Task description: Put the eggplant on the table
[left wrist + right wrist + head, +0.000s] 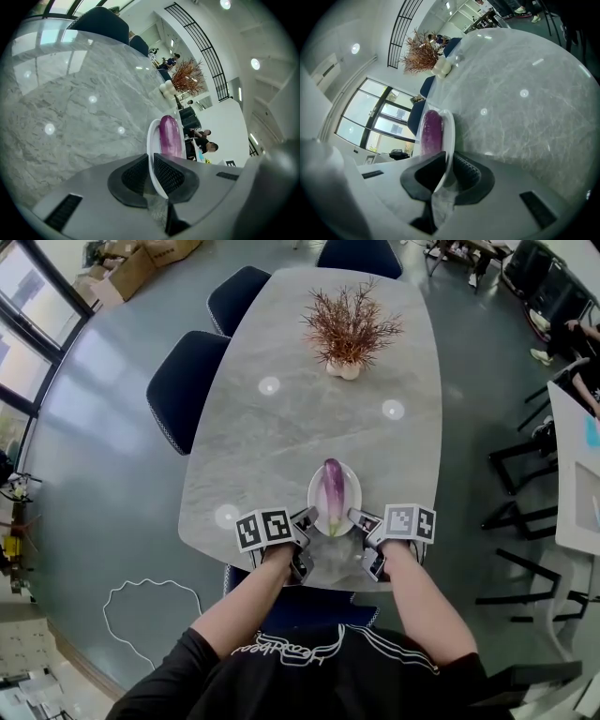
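A purple eggplant lies lengthwise on a white plate near the front edge of the grey marble table. My left gripper is shut on the plate's left rim, and my right gripper is shut on its right rim. In the left gripper view the plate's rim runs between the jaws, with the eggplant beyond. In the right gripper view the rim is pinched likewise, the eggplant lying just past the pads. The plate looks low over the table; contact cannot be told.
A vase of dried reddish branches stands at the table's far end. Dark blue chairs line the left side and far end, one is tucked in under me. Another table and black chairs stand to the right.
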Demonstrator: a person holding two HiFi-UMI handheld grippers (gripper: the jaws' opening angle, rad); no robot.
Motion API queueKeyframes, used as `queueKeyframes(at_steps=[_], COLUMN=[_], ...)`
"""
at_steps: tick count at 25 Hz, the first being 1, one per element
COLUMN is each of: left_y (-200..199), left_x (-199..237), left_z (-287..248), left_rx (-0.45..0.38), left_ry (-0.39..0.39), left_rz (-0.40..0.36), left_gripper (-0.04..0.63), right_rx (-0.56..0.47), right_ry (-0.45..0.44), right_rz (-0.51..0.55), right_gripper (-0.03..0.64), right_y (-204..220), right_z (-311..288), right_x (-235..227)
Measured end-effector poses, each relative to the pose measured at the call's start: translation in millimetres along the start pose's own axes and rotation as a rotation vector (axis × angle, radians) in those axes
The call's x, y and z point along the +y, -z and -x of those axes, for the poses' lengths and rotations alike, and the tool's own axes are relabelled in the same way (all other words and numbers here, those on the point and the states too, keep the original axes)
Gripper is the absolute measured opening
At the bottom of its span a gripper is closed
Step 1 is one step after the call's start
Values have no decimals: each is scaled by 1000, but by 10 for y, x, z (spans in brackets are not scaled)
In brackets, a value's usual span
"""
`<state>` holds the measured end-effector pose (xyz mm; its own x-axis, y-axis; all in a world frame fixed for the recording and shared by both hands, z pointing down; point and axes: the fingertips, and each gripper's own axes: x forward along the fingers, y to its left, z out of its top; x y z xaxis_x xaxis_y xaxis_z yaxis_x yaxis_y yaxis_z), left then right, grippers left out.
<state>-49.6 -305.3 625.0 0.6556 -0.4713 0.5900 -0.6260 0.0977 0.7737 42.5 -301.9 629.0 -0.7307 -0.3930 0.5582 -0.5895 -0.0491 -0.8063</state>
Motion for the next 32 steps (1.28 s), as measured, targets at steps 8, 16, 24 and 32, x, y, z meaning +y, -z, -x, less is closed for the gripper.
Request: queueKeyframes(at_steps=[8,16,24,32], left_y=[19,54,50,25], left_x=[54,24,-5,-50], left_z=[-39,-57,-55,-1], left_rx=[16,41,45,30], left_ry=[-23,7,29,59], left_rz=[-33,-47,-40,-66], left_gripper=[23,48,84,109], right_rx=[-7,-37,-21,-12], right_ry=[53,65,131,199], right_rz=[34,74,141,203], right_gripper=[35,37,63,89], right_y=[8,-36,5,27], right_z=[-38,-8,-9,85], right_x=[-35,-4,-37,-70])
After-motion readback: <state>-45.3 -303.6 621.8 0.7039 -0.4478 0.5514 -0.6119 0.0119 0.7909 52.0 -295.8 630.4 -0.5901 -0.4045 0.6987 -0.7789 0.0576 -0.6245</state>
